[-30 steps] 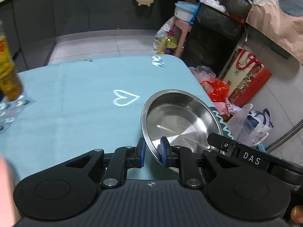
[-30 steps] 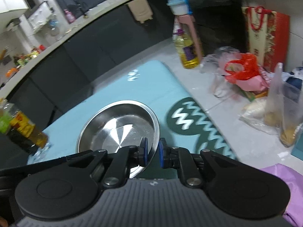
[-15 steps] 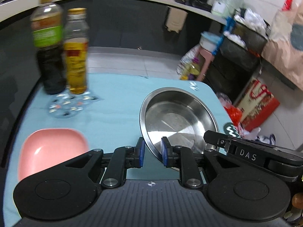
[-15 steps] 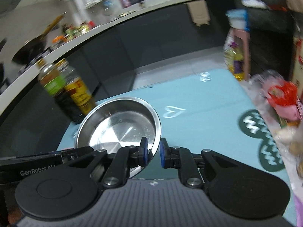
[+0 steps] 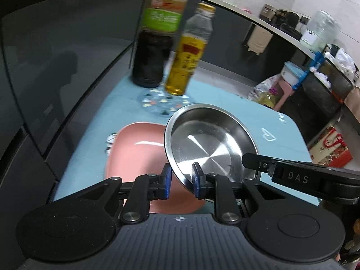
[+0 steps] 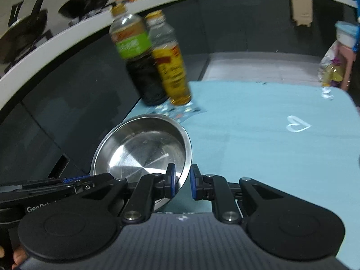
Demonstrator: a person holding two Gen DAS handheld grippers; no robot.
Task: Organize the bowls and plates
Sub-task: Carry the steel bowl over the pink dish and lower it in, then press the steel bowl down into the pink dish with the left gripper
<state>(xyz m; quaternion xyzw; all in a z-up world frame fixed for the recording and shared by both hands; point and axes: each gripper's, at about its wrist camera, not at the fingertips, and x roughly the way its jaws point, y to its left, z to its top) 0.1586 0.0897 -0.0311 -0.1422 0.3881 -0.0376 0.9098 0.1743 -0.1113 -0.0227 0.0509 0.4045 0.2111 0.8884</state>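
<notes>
A round steel bowl (image 5: 209,144) is held in the air between both grippers, tilted. My left gripper (image 5: 180,181) is shut on its left rim. My right gripper (image 6: 181,181) is shut on its right rim; the steel bowl (image 6: 144,150) fills the lower left of the right wrist view. A pink square plate (image 5: 135,153) lies on the light blue table (image 5: 225,99) directly below and left of the bowl, partly hidden by it. The right gripper's body shows in the left wrist view at lower right.
A dark soy sauce bottle (image 5: 157,40) and a yellow oil bottle (image 5: 189,54) stand on a patterned coaster (image 5: 162,105) at the table's far left. Dark cabinet fronts run along the left. Bags and a pink stool (image 5: 285,90) stand on the floor at right.
Both grippers have carried the bowl leftward across the table, from the right edge to above the pink plate. The bottles have come closer into view.
</notes>
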